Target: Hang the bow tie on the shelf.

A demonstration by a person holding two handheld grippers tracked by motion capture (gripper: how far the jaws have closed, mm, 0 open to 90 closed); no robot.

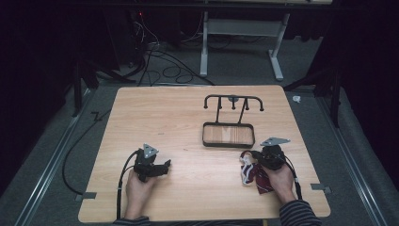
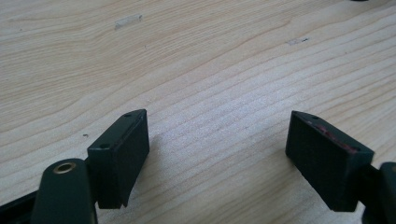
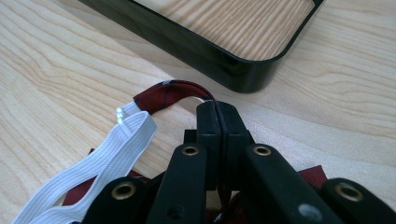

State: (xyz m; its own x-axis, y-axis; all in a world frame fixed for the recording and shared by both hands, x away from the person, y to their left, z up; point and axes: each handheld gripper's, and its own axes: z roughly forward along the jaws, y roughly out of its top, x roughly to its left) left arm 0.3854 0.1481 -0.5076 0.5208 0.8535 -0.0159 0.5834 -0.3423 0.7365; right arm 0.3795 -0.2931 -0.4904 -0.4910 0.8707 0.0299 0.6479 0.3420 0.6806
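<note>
Right hand-held gripper (image 3: 218, 109) clamped on dark red fabric strap with thin navy stripes (image 3: 170, 95); left hand-held gripper (image 2: 217, 154) released, nothing in it.

Right jaws are pressed flat together with the strap's folded loop pinched at the tips; a white ribbed elastic band (image 3: 100, 163) joins the strap's end and trails off toward the lower left of the right gripper view. High view: the bundle (image 1: 254, 173) lies on the light wood-grain tabletop (image 1: 183, 127) at the near right, under the right hand (image 1: 281, 181). Black metal stand with a wood-floored tray base and a hook rail (image 1: 229, 134) sits just beyond it, apart from the strap. Left jaws stand wide over bare tabletop, near left.
</note>
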